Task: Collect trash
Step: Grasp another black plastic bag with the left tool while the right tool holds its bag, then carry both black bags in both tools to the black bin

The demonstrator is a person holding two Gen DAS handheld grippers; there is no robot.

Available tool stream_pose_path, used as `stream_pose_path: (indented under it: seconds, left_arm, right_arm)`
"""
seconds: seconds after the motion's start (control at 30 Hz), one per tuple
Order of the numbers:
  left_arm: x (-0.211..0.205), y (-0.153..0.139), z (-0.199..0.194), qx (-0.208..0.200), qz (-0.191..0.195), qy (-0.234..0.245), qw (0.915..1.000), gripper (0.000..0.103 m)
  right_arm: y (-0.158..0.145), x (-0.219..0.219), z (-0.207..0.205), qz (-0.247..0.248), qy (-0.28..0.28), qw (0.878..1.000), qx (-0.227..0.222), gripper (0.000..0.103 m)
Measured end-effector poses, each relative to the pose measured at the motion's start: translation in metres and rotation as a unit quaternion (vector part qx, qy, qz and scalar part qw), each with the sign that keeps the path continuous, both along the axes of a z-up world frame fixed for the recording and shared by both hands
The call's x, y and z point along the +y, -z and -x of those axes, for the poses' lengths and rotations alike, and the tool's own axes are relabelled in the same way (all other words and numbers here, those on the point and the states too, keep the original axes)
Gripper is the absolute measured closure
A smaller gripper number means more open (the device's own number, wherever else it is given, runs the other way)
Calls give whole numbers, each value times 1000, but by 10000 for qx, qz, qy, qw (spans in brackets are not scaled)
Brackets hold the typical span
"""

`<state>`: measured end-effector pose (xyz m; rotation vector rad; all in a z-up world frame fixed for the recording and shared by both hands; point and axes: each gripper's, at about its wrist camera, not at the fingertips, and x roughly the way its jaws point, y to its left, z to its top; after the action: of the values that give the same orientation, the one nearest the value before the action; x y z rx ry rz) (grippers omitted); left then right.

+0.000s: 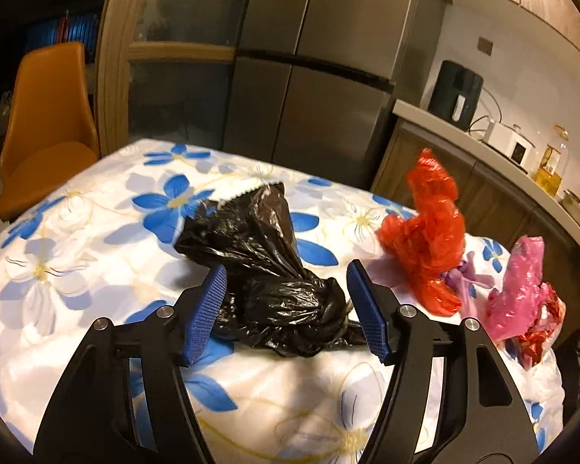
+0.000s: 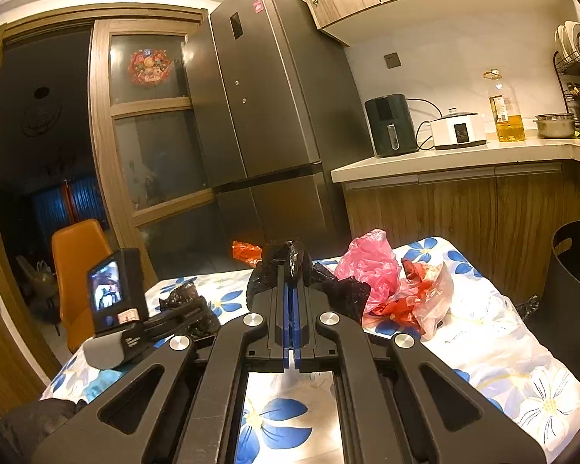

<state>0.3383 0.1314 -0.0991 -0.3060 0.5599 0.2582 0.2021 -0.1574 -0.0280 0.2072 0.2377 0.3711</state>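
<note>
Crinkling glossy knotted black bag (image 1: pixel 274 270), floral cloth (image 1: pixel 77 255)

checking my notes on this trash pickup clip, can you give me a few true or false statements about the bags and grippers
1. The left gripper stands open around the black bag lying on the table. True.
2. The right gripper is open and holds nothing. False: its jaws are shut, pinching a piece of black plastic.
3. The tablecloth is plain white. False: it carries blue and white flowers.
4. A red bag sits on the table beside a pink bag. True.
5. The black bin stands on the table among the bags. False: it stands past the table's edge, beside it.
</note>
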Motion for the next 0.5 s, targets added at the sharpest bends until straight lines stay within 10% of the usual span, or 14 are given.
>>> stream_pose_path:
  seconds: [0.33, 0.5]
  left_arm:
    - [5, 14, -6, 168, 221, 150, 9995, 90]
    - [2, 1, 12, -81, 199, 160, 9996, 95]
  right_arm:
    - [4, 5, -3, 49, 8, 9999, 99, 101]
    - [4, 1, 0, 70, 66, 9999, 109, 101]
